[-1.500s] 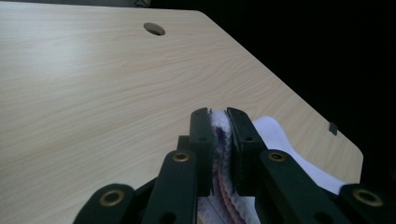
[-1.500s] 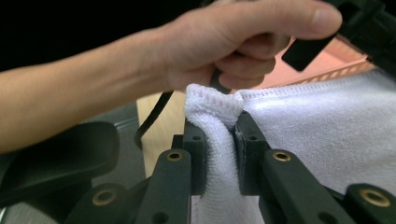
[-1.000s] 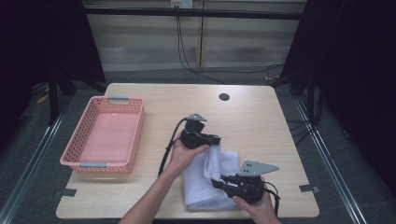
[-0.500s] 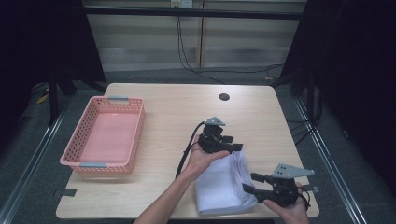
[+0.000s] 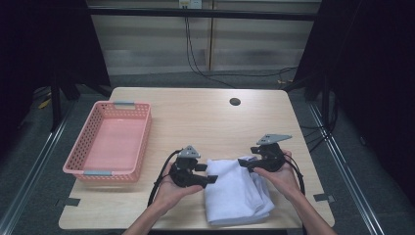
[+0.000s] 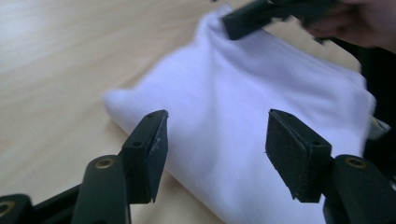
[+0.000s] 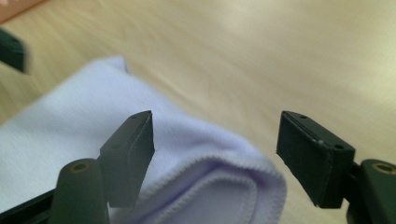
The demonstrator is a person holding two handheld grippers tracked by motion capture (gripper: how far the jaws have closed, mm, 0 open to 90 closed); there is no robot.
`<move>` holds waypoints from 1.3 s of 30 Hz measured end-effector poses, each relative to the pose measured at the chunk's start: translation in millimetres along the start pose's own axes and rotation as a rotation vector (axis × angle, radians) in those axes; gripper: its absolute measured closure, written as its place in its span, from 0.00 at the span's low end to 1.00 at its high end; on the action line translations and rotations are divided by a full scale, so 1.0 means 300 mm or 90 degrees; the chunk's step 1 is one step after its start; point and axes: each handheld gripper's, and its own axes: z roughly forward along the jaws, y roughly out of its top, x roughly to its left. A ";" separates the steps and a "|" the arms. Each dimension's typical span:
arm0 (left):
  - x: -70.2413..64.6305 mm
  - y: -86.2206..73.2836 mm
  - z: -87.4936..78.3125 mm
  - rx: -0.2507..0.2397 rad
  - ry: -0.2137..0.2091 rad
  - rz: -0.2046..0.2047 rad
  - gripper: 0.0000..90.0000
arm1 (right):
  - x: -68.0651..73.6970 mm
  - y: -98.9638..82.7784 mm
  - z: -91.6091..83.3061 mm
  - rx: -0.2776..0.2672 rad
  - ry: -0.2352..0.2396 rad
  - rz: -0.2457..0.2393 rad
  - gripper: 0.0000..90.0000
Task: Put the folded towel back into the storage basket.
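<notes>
Folded white towel lies on the bench between both claws, left claw at its 9 o'clock, right claw at 12, each just opened, gripping nothing.

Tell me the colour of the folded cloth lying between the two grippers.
White; the cloth shows it best in the high view.

Overhead forward-down; gripper views close, towel-shared
</notes>
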 end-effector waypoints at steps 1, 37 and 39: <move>-0.012 -0.018 -0.008 0.007 -0.008 0.007 0.38 | -0.026 -0.022 0.017 0.030 0.019 0.011 0.29; -0.152 -0.152 0.077 0.108 -0.040 0.090 0.79 | -0.036 -0.082 0.056 0.085 0.129 -0.010 0.77; -0.141 -0.139 0.056 0.077 -0.056 0.072 0.80 | -0.040 -0.070 0.055 0.078 0.123 -0.003 0.79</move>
